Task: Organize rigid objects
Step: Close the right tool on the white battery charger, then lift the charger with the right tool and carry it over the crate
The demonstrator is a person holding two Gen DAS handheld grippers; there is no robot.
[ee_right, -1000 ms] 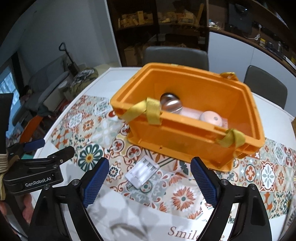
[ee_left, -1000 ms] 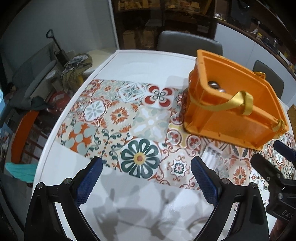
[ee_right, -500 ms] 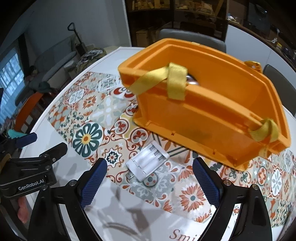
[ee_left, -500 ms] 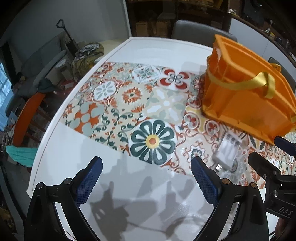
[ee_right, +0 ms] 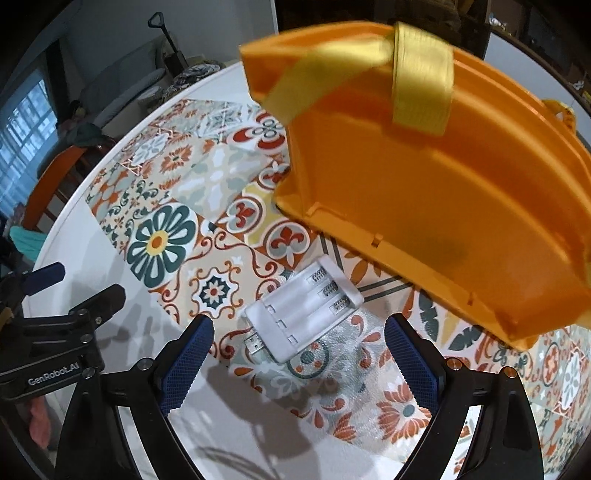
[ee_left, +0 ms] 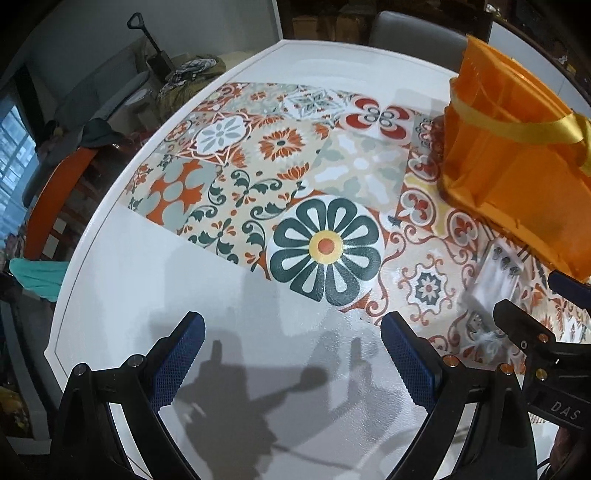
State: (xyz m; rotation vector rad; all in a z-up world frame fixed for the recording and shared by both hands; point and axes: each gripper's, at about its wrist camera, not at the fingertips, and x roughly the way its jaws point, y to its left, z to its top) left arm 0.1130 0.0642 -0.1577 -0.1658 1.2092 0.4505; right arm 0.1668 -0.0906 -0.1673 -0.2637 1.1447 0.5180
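Observation:
A white USB battery charger [ee_right: 304,312] lies flat on the patterned mat, just in front of the orange bin [ee_right: 424,177] with yellow strap handles. My right gripper [ee_right: 297,363] is open and empty, low over the mat, with the charger just ahead between its blue pads [ee_right: 186,363]. My left gripper [ee_left: 291,360] is open and empty over the white table near its front edge. In the left wrist view the charger [ee_left: 493,282] appears blurred at the right, below the bin [ee_left: 517,162]. The bin's contents are hidden.
The round white table [ee_left: 155,277] carries a tile-patterned mat [ee_left: 280,166]. An orange chair [ee_left: 48,199] stands at the left edge and a grey chair [ee_left: 413,29] at the far side. Each gripper shows at the edge of the other's view.
Both grippers have moved lower and forward. The right gripper has closed in on the charger, and the bin now looms larger, hiding its inside. Both jaws stay open.

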